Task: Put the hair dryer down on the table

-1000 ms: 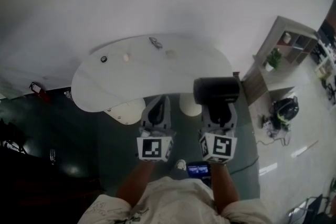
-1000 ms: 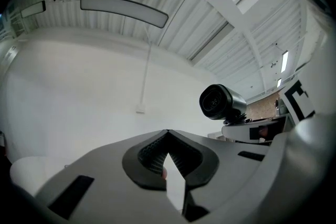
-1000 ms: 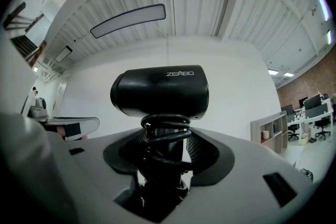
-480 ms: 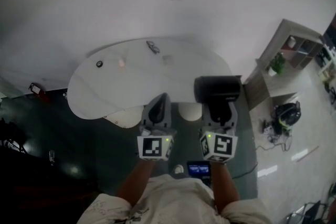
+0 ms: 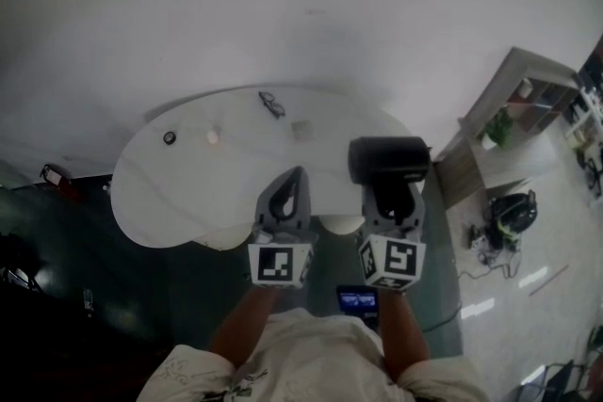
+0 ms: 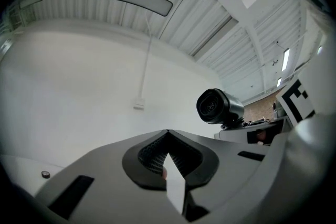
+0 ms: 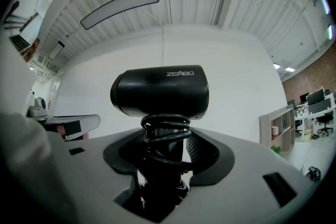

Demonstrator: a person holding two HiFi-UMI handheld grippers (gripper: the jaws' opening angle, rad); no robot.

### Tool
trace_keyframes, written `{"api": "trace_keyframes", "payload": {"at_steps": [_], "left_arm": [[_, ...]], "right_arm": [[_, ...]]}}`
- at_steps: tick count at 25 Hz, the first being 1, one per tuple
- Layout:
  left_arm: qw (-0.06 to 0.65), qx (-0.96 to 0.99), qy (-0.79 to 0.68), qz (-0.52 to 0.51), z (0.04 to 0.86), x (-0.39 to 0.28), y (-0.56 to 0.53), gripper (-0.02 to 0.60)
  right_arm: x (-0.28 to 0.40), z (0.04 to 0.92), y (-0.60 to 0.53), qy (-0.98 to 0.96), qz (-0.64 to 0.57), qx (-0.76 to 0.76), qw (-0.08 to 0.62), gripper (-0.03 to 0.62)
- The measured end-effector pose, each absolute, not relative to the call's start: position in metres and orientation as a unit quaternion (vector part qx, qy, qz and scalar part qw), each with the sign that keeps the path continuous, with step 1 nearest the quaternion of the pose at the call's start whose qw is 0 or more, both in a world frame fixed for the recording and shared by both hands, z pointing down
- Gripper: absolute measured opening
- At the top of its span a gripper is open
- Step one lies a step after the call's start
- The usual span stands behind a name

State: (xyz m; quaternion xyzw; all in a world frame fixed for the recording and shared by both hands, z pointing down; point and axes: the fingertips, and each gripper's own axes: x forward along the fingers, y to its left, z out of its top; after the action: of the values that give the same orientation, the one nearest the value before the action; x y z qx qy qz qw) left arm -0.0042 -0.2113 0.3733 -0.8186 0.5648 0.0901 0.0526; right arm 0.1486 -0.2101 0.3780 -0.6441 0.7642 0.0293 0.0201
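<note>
While the right gripper (image 7: 165, 157) clamps the cord-wrapped handle of the hair dryer (image 5: 389, 160), the dryer hangs mid-air right of frame centre in the head view, by the right end of the table (image 5: 179, 188). It's not set down; lowering and release are both to do. The left gripper (image 6: 168, 162) has its jaws pressed together, empty. Can't tell if the dryer is over the tabletop or past its edge. Small items along the table's upper edge are too tiny to name.

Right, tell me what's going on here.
A person holds a gripper in each hand. The right gripper has its fingers closed on the handle of a black hair dryer, with the cord coiled round that handle, and holds it up in the air. The left gripper is shut and empty. The hair dryer is not yet down on the white table, where a pair of glasses lies.
</note>
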Motion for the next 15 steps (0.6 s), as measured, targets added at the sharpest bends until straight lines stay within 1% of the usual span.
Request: {"api": "trace_keyframes", "payload": {"at_steps": [7,15], "left_arm": [[0.045,-0.83,0.549,0.084,0.374,-0.027,-0.285,-0.003],[0.045,-0.842,0.531,0.09,0.377,-0.045,-0.34,-0.003]], "right_arm": [[0.126,0.379,-0.28,0.755,0.014,-0.655,0.01,0.235],[0.109,0.395,-0.332,0.739,0.003,-0.673,-0.012,0.235]]}}
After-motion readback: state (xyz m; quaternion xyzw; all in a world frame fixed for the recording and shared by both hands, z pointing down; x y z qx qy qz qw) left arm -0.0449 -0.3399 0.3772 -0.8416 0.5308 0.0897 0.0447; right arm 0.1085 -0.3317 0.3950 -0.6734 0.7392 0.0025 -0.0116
